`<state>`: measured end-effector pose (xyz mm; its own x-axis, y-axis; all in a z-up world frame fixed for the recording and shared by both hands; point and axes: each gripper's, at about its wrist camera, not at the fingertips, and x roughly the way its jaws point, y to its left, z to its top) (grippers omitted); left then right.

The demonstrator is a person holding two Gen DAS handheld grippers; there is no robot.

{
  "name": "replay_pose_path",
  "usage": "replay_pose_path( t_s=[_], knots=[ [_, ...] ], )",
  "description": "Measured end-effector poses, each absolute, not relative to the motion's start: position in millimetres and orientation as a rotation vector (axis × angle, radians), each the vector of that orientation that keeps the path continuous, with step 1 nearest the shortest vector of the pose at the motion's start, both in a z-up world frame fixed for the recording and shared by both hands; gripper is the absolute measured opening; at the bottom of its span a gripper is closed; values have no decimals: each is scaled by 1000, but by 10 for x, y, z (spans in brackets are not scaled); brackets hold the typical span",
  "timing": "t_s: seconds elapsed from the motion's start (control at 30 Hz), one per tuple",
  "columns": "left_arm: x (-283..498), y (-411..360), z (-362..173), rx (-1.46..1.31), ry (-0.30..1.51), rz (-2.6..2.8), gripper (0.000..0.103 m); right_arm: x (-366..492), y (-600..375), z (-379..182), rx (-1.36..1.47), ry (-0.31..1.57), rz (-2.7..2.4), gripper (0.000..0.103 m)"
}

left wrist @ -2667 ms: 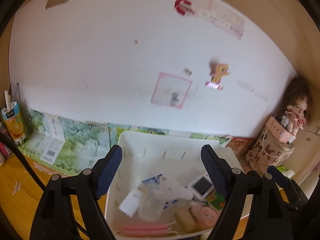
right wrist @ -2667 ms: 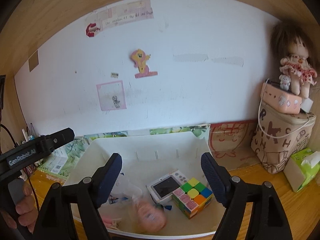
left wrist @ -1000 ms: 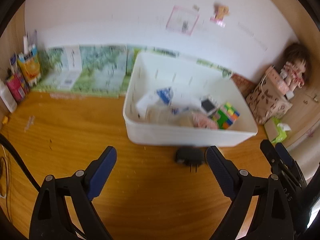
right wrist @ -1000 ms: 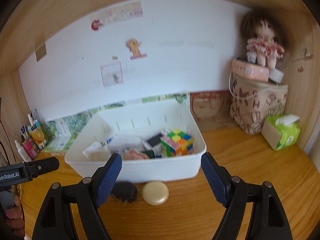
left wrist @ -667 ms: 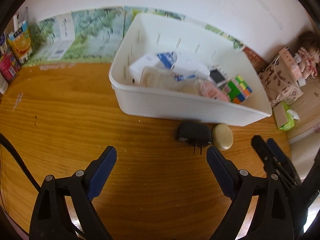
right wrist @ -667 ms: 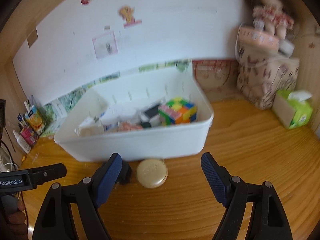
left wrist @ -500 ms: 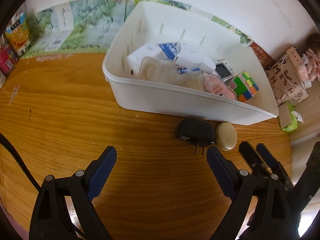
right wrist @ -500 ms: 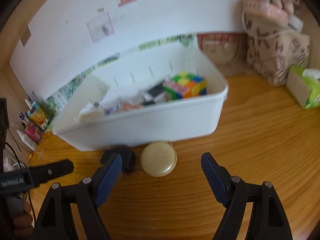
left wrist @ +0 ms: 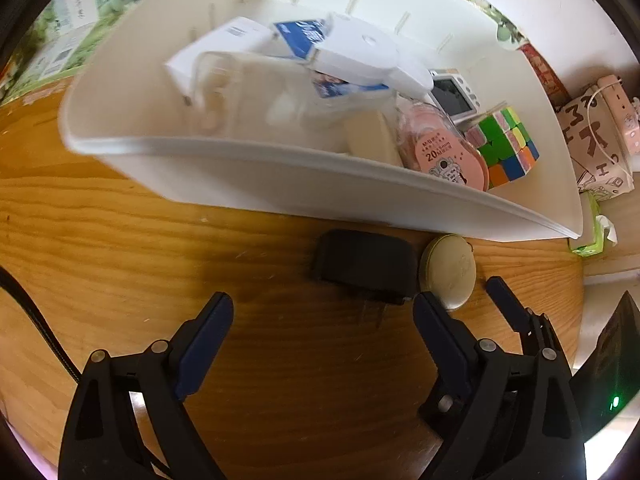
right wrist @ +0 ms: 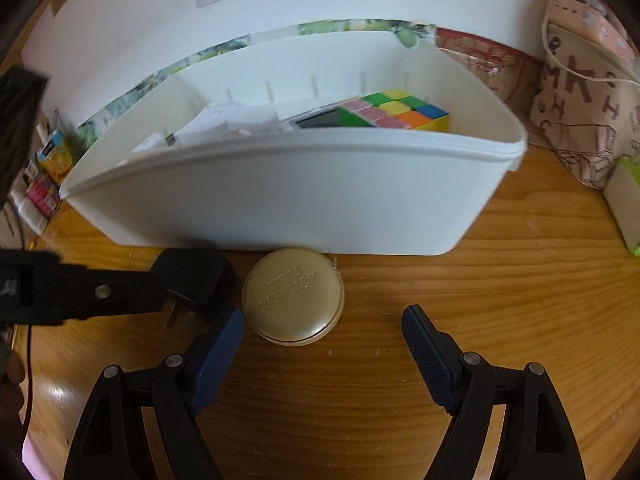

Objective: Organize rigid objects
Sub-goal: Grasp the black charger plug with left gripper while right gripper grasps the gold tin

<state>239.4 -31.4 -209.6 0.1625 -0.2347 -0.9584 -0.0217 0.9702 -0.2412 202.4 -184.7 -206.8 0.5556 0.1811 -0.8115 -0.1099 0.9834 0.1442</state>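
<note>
On the wooden counter [right wrist: 500, 300], a black plug adapter [left wrist: 364, 266] and a round gold tin [right wrist: 294, 296] lie just beside each other in front of the white bin [right wrist: 280, 192], at mid frame in both views. The bin holds a colour cube [left wrist: 506, 146], a pink tape measure [left wrist: 444, 152] and white boxes. The left hand-held gripper [left wrist: 322, 320] and the right hand-held gripper [right wrist: 322, 330] hover with jaws apart and nothing between them, low in the frame.

Soft, warm light fills both fisheye views, which bend strongly and go black at the corners. The white bin [left wrist: 280, 184] is motion-blurred; glare spots the wooden table [right wrist: 56, 396].
</note>
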Motion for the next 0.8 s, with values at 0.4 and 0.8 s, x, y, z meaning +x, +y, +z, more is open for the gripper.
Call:
replay_pose_path(
  t_s=[0.4, 0.8],
  knots=[
    [2517, -649, -2204, -122, 1390, -136, 93, 2017, -1729, -2079, -37, 902, 251, 73],
    [2597, -943, -2216, -13, 1350, -64, 84, 2031, -1671, -2057, -96, 886, 275, 56]
  ],
)
